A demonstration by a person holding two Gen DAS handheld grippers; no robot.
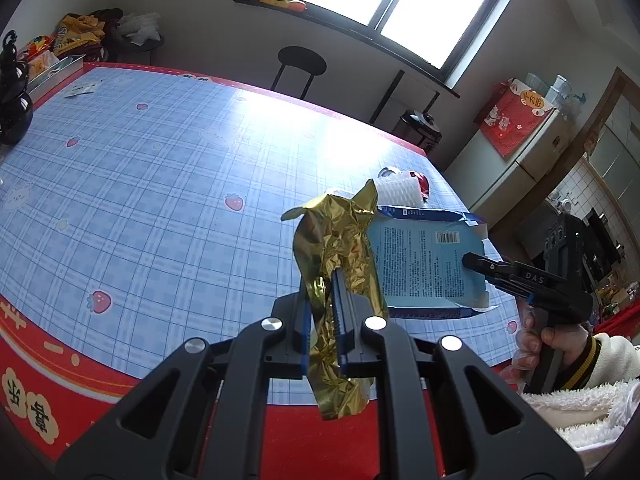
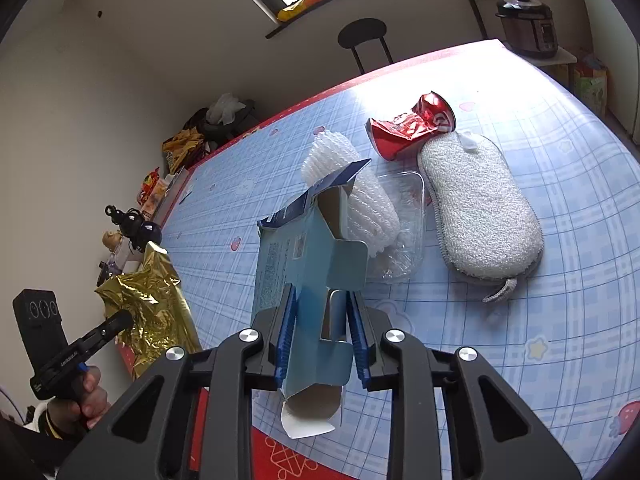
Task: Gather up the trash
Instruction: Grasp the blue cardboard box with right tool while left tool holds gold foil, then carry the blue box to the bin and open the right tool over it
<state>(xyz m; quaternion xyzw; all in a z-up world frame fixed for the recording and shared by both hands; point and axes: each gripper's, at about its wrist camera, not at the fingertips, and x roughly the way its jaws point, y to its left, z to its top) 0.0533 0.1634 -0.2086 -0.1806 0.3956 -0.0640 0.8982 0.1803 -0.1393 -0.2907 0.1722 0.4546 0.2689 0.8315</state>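
My left gripper is shut on a crumpled gold foil wrapper, which sticks up above the table's near edge; the right wrist view shows the same wrapper and the left gripper at the left. An opened light-blue cardboard box stands tilted between the blue pads of my right gripper, which is shut on its lower part. In the left wrist view the box shows its printed side, with the right gripper at its right edge.
Behind the box on the blue plaid table lie a white foam net, a clear plastic tray, a crushed red can and a grey scrubbing pad. Dark ornaments and snack bags sit at the far left.
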